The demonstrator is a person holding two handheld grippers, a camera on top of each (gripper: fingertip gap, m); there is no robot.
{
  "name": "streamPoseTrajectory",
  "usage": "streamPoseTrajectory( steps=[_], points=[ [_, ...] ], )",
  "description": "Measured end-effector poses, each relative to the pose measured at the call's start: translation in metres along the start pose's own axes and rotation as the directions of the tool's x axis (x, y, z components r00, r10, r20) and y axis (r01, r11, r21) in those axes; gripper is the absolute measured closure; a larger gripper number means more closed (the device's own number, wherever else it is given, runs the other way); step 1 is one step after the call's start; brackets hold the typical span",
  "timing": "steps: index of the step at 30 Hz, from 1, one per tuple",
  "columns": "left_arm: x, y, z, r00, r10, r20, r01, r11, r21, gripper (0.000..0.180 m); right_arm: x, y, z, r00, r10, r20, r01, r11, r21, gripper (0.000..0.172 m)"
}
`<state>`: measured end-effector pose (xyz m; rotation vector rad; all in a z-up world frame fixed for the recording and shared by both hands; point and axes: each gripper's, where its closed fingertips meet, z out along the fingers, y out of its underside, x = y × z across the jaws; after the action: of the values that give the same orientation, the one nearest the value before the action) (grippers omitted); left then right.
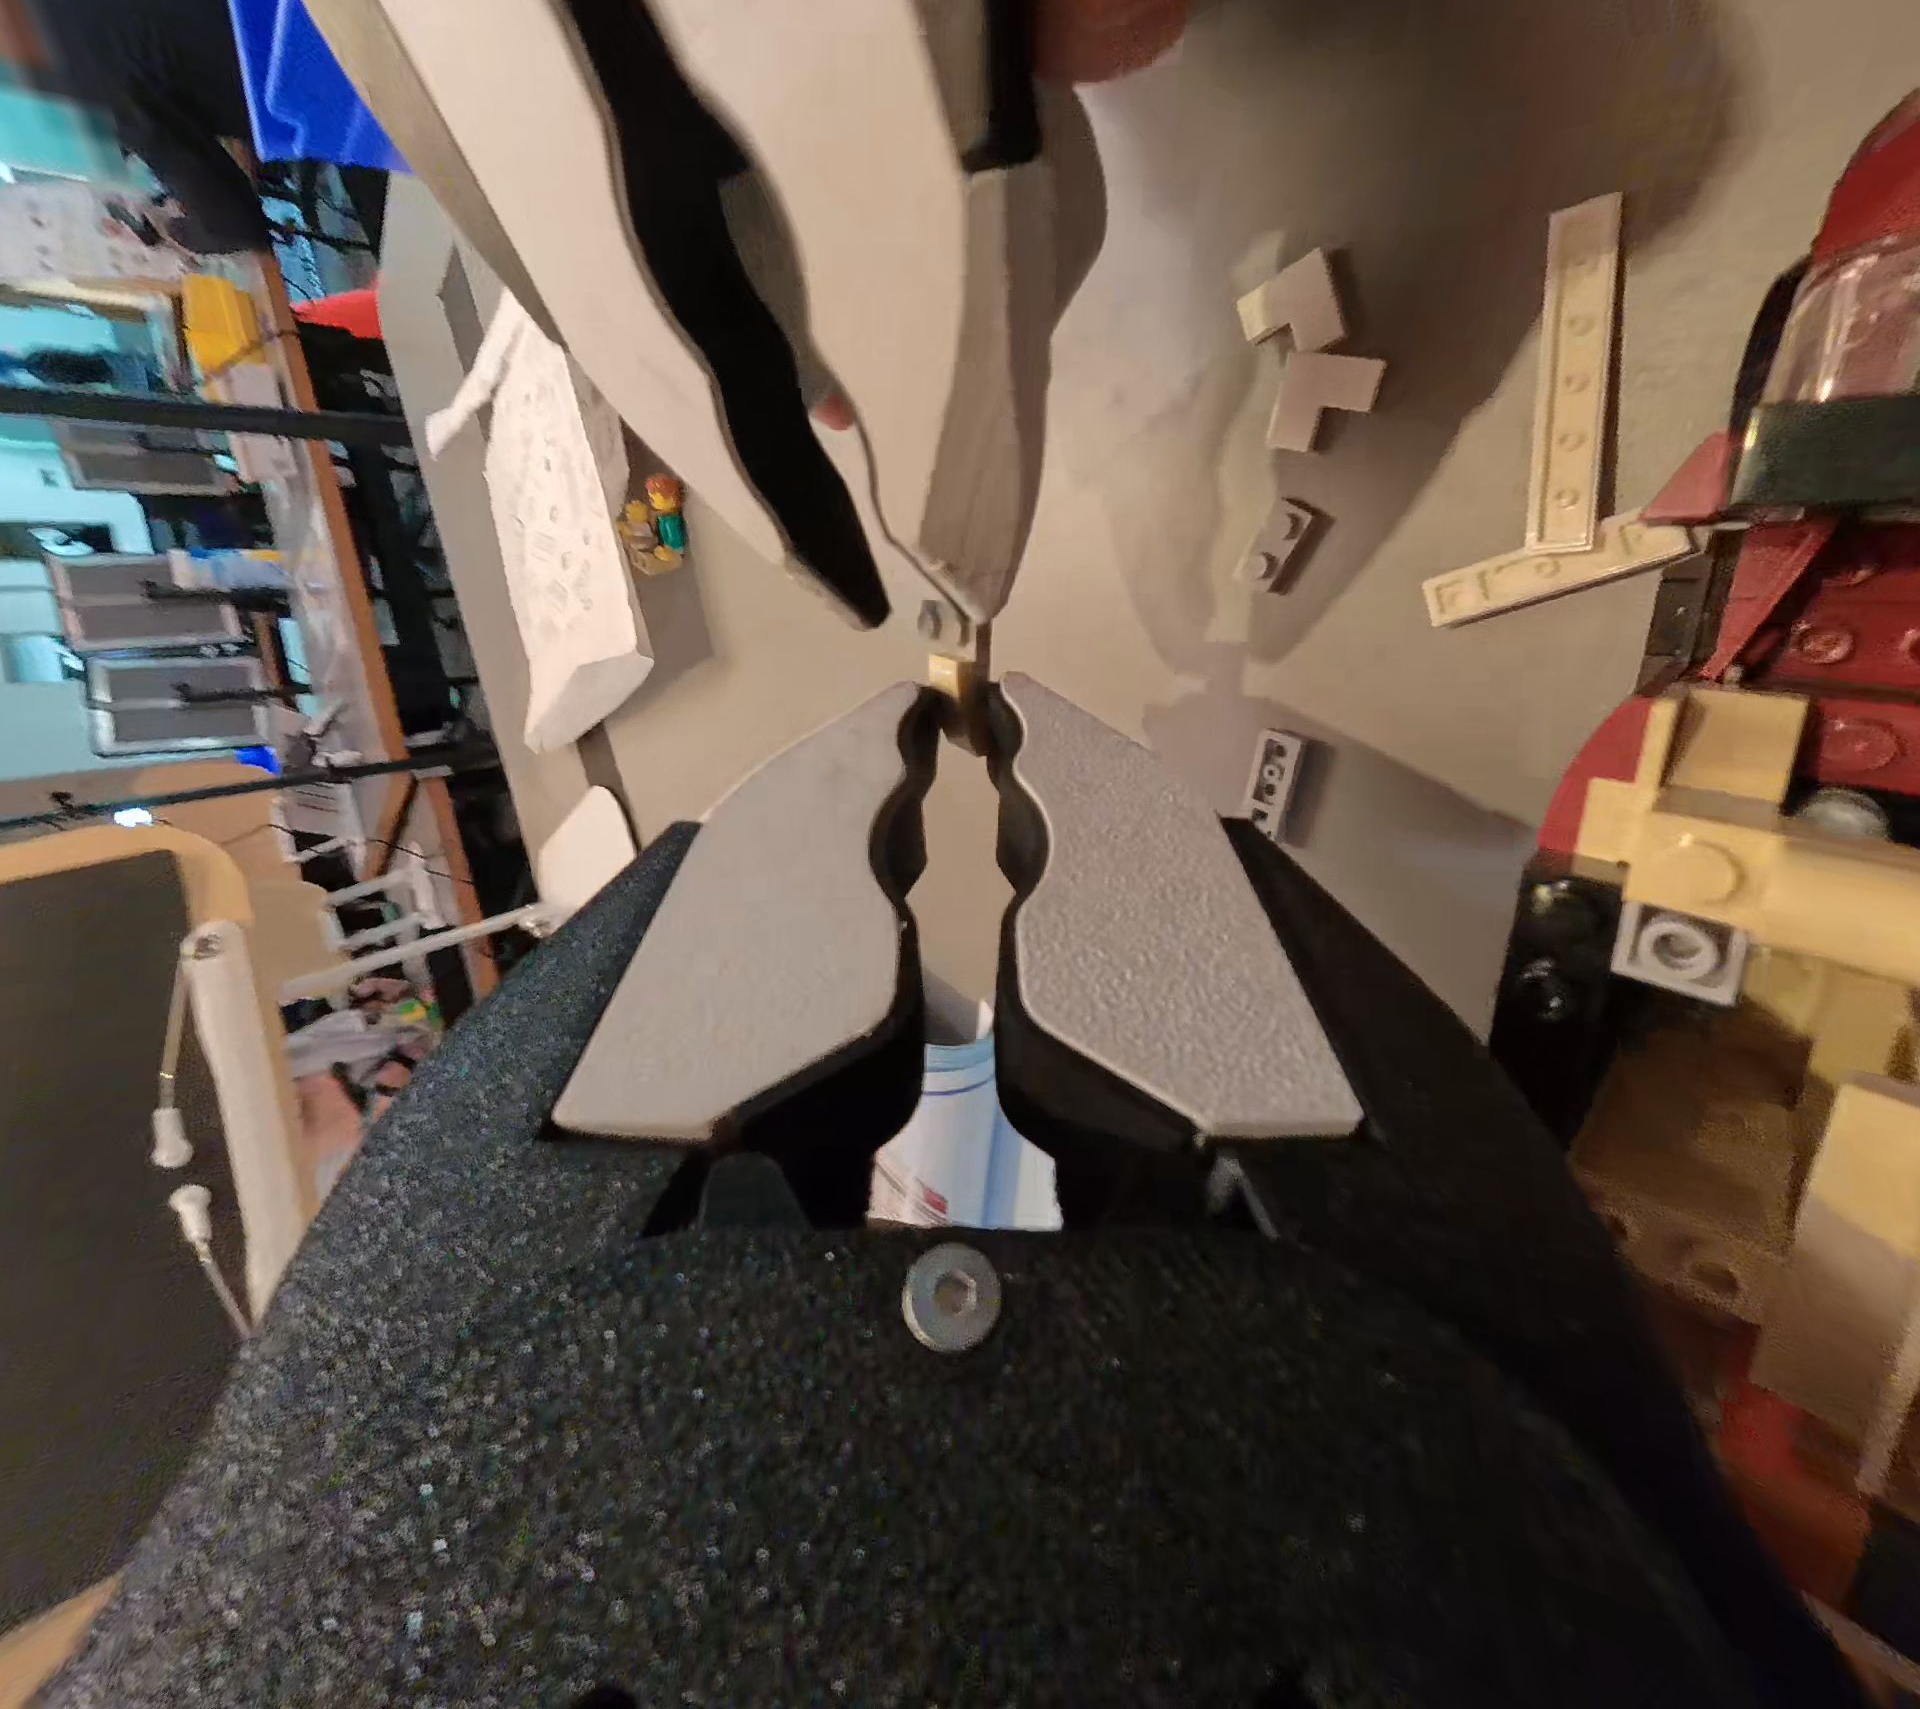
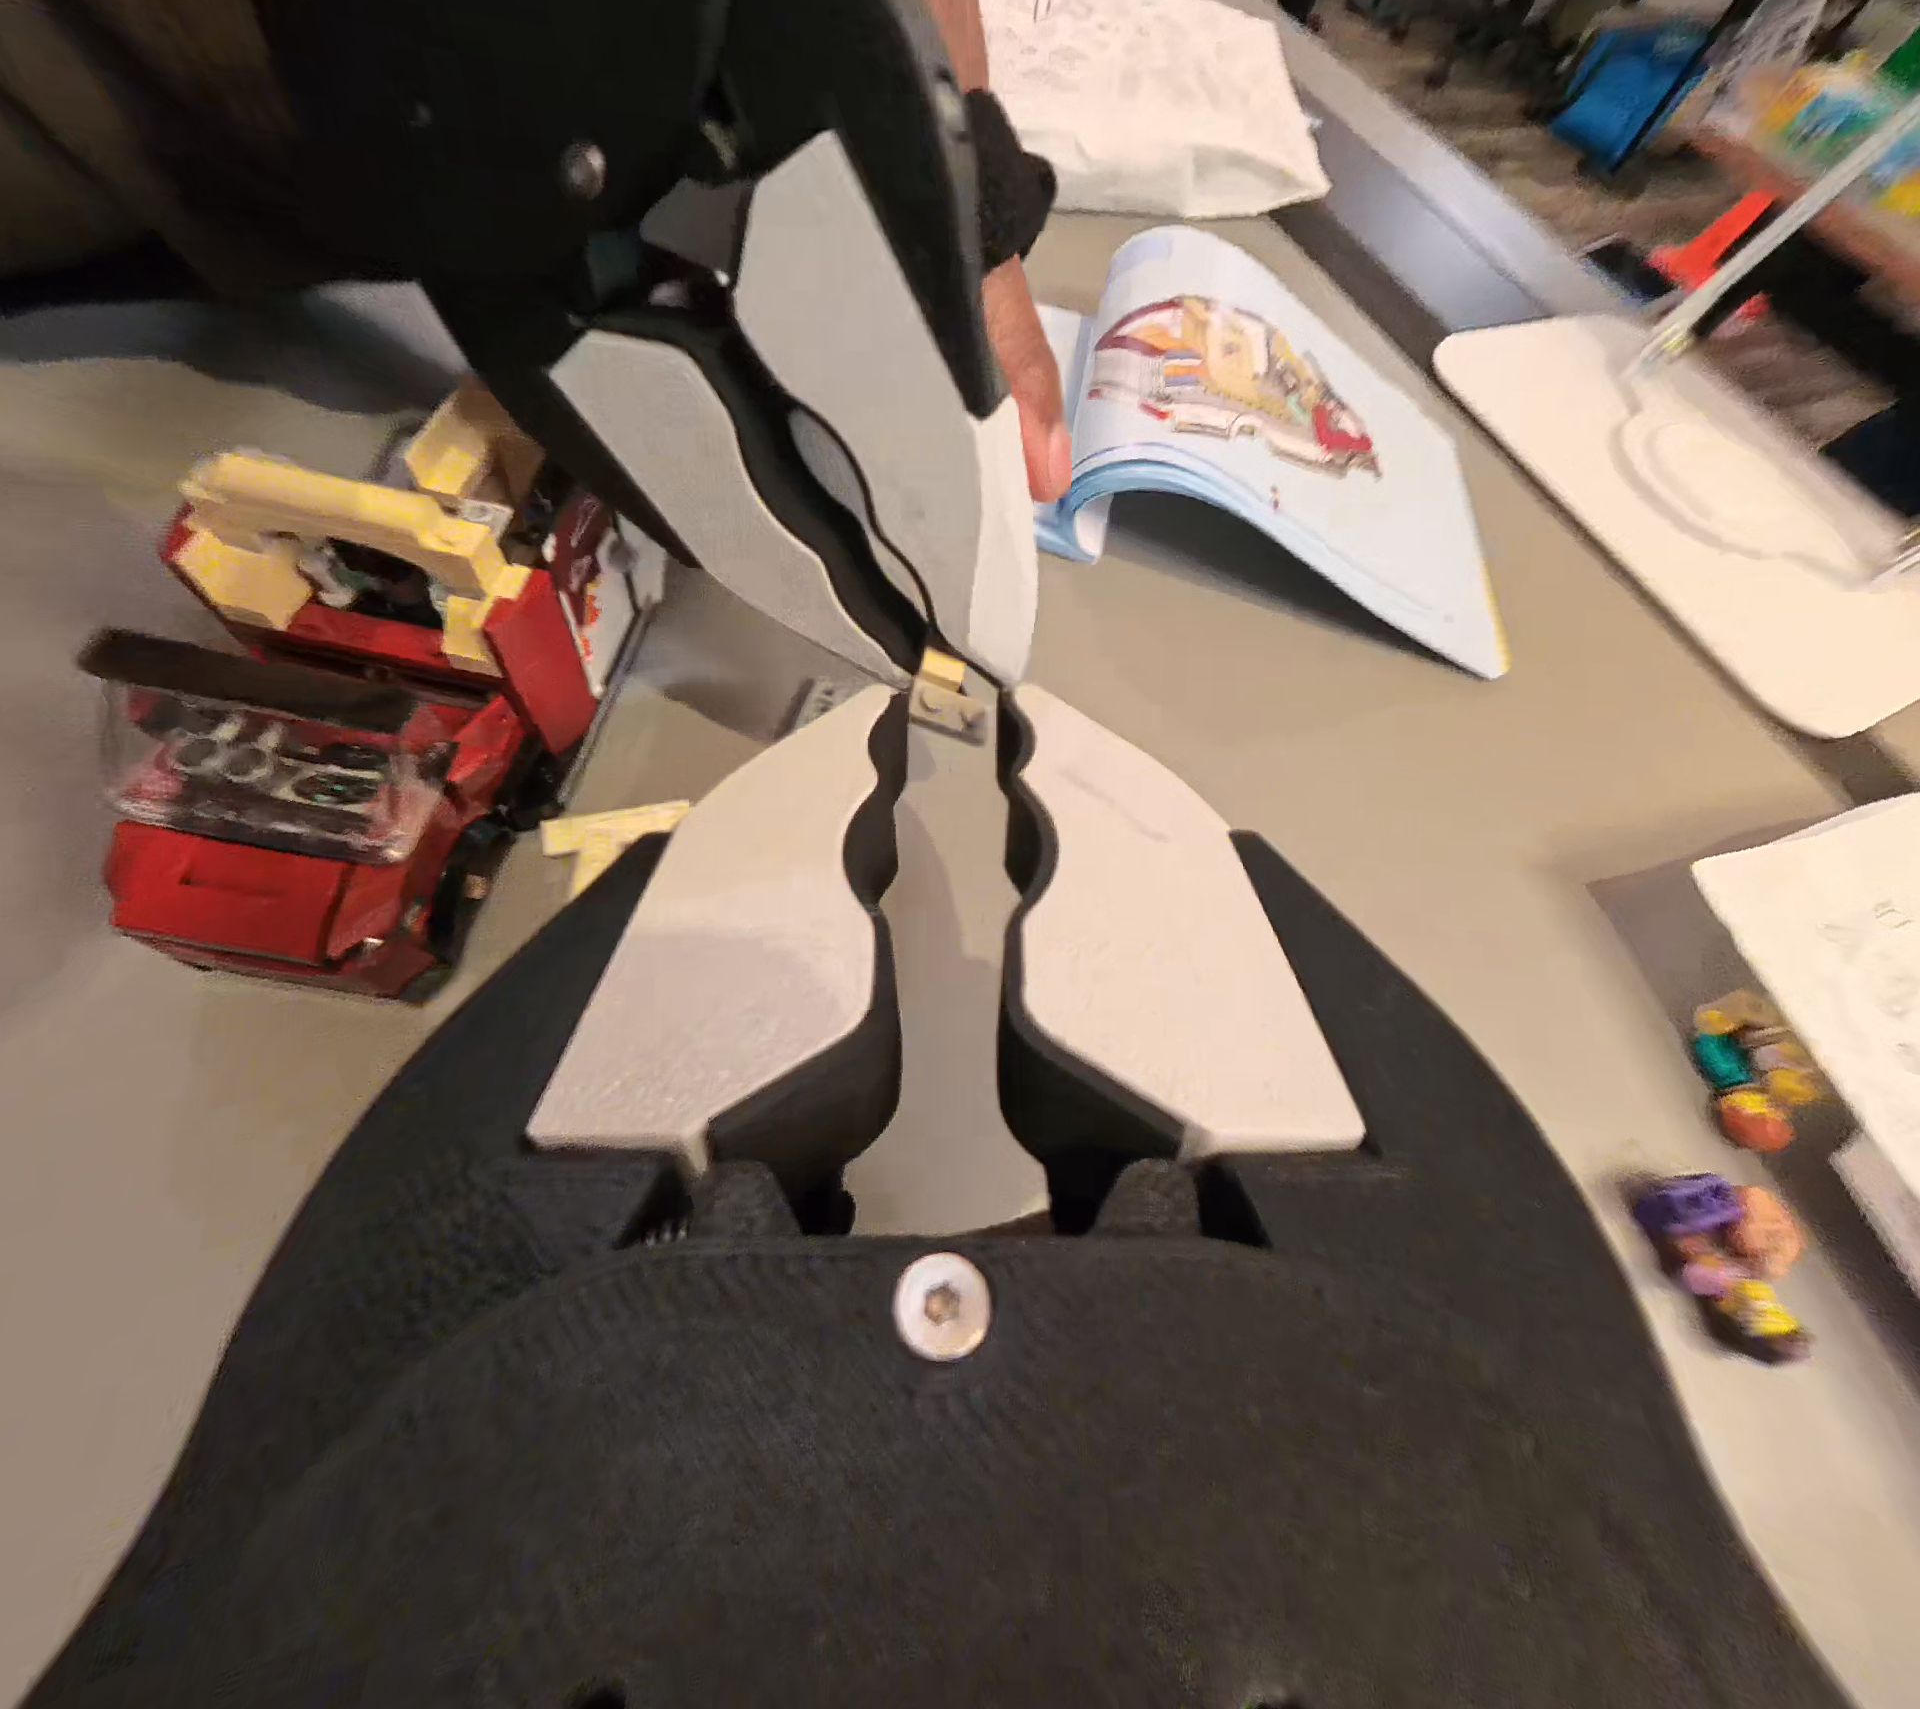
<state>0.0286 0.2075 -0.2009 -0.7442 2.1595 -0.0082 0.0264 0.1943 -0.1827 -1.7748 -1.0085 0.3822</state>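
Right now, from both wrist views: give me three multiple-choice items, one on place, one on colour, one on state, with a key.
1. In the right wrist view the red brick model stands: A) left of the right hand-held gripper; B) right of it; C) on the booklet.
2. The small brick at the tips of the left hand-held gripper is: A) blue; B) tan; C) green.
3. The booklet lies: A) closed flat; B) rolled up; C) open, pages arched.

Key: 1 A, it stands on the table at the left side; 2 B, tan shows at the tips in both views; 3 C, its pages bow up off the table.
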Motion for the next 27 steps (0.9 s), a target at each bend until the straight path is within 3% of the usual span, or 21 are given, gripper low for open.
streamPoseTrajectory(
  steps=[5, 11, 15, 27],
  points=[
    [0.001, 0.002, -0.006, 0.989, -0.141, -0.035, 0.142, 0.99, 0.011, 0.172, 0.002, 0.0, 0.002, 0.947, -0.291, -0.138, 0.289, 0.957, -0.033, 0.151],
    [0.004, -0.008, -0.01, 0.976, -0.206, -0.07, 0.209, 0.977, 0.042, 0.172, -0.002, -0.001, 0.005, 0.892, -0.412, -0.185, 0.41, 0.911, -0.052, 0.159],
    [0.002, -0.01, -0.011, 0.969, -0.235, -0.073, 0.239, 0.97, 0.052, 0.172, -0.001, -0.004, 0.002, 0.879, -0.43, -0.208, 0.43, 0.902, -0.047, 0.163],
    [-0.004, -0.01, -0.015, 0.959, -0.279, -0.051, 0.281, 0.958, 0.049, 0.175, 0.0, -0.008, -0.001, 0.938, -0.305, -0.165, 0.311, 0.95, 0.014, 0.167]
  ],
)
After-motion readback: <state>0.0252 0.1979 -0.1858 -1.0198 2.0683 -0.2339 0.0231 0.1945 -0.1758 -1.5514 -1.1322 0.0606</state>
